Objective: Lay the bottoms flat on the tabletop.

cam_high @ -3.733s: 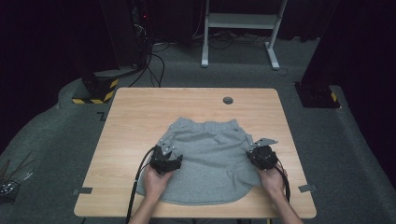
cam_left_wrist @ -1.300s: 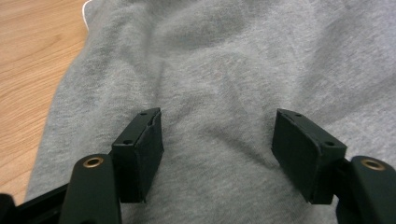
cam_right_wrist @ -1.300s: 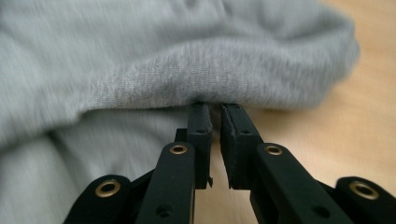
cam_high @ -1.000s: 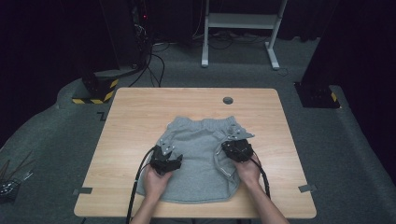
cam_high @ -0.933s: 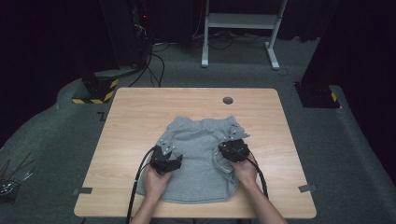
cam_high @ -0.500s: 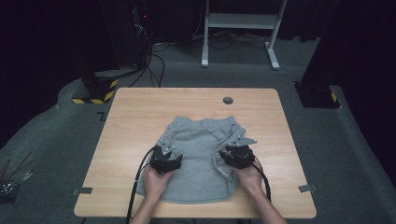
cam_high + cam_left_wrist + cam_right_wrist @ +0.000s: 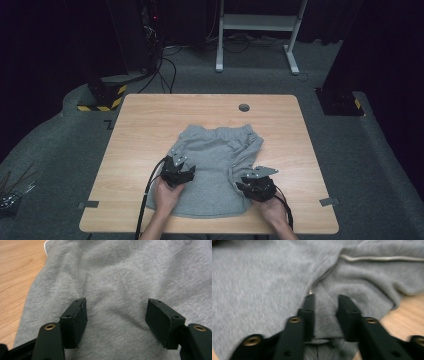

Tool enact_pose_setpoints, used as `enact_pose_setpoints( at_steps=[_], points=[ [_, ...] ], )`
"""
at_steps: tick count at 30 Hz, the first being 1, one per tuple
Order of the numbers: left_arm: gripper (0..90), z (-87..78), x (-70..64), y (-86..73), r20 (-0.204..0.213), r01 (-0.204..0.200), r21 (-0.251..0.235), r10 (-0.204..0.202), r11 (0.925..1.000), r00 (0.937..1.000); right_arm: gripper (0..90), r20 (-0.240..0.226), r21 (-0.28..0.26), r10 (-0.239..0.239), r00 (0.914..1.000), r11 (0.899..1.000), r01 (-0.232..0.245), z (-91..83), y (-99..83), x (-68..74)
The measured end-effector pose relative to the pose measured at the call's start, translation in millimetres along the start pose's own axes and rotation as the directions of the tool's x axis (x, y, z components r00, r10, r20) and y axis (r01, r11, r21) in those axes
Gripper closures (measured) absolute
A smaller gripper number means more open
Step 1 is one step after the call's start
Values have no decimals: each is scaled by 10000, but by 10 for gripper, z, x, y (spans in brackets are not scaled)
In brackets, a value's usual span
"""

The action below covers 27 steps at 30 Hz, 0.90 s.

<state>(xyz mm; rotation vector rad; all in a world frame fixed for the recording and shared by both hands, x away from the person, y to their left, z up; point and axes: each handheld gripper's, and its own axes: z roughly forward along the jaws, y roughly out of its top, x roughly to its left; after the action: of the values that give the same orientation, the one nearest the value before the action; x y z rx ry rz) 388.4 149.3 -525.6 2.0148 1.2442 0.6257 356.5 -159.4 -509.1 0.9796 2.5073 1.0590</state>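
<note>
Grey sweat shorts (image 7: 215, 160) lie crumpled on the wooden table (image 7: 150, 115), waistband (image 7: 220, 131) at the far side. My left gripper (image 7: 176, 165) rests on the shorts' left part. In the left gripper view it (image 7: 116, 301) is open, jaws wide apart with flat grey fabric (image 7: 117, 270) under them. My right gripper (image 7: 252, 181) sits at the shorts' right near edge. In the right gripper view it (image 7: 327, 297) is shut on a raised fold of the grey fabric (image 7: 323, 315); a pale seam line (image 7: 382, 258) runs beyond it.
A round grommet hole (image 7: 244, 107) sits near the table's far edge. Tape tabs mark the front corners (image 7: 88, 204) (image 7: 326, 202). On the floor stand a black base with yellow-black tape (image 7: 100, 97) at the left and a white desk frame (image 7: 257, 22) behind.
The right gripper carried the shorts' right side inward over the middle, then drew back toward the near edge and slightly right. The left gripper has stayed put.
</note>
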Motion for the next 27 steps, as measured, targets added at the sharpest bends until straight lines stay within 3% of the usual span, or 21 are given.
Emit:
enact_pose_setpoints(
  at_steps=[2,7,10,13,16,18,20,24,27],
  points=[
    [335,0,0,0,5,3,4,-3,10000,10000,839,-107,-1,-199,9997,9998,199,-38,-16,21],
    [334,0,0,0,9,13,2,-13,10000,10000,861,57,-187,-421,9991,9989,422,-235,-49,52],
    [334,0,0,0,12,16,5,-16,10000,10000,861,366,-467,-412,9985,9980,429,-416,-101,91],
    [334,0,0,0,11,15,4,-15,10000,10000,860,986,-585,-462,9941,9969,521,-601,-194,142],
    [334,0,1,0,7,6,4,-6,10000,10000,857,1582,107,-678,9851,9977,670,-671,-336,164],
    [334,0,0,0,4,7,3,-7,10000,10000,847,1563,310,-547,9862,9982,504,-677,-418,134],
    [334,0,1,0,6,6,6,-6,10000,10000,818,1491,114,-218,9886,9997,203,-697,-443,83],
    [334,0,-1,0,-3,8,-1,-8,10000,10000,651,1376,-958,723,9878,9936,-593,-742,-350,-22],
    [334,0,-1,0,-3,-4,0,4,10000,10000,589,1088,-1188,686,9917,9914,-556,-685,-249,22]
  ],
)
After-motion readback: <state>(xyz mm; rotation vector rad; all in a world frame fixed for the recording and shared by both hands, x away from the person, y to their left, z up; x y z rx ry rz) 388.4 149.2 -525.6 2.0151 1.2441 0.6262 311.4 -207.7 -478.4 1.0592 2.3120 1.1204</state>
